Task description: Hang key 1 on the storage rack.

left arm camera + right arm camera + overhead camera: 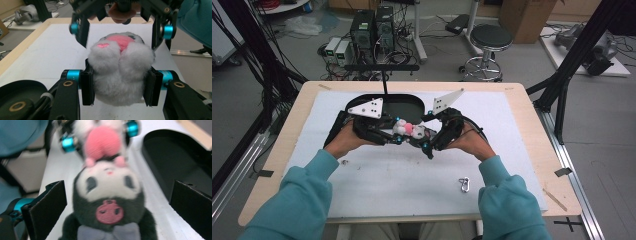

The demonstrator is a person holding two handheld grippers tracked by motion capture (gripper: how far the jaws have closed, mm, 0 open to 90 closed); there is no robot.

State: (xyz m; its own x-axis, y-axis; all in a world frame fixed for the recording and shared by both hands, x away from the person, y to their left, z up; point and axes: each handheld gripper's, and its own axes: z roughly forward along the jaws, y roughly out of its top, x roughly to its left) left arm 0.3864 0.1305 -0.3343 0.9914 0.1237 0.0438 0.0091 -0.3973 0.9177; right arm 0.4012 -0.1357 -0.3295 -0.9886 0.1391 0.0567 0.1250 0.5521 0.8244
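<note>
A small plush toy with a black hood, white face, pink skull badge and white furry lower body hangs between my two grippers above the white mat. In the left gripper view my left gripper is shut on the toy's white lower body, its pads pressing into the fur from both sides. My right gripper stands open, one jaw on each side of the toy's head with a gap on both sides. In the high view the left gripper and the right gripper face each other at mid-table.
A black oval tray lies on the mat just behind the grippers, and beside the toy in the right gripper view. A metal clip rests on the white mat at the front right. A stool stands beyond the table.
</note>
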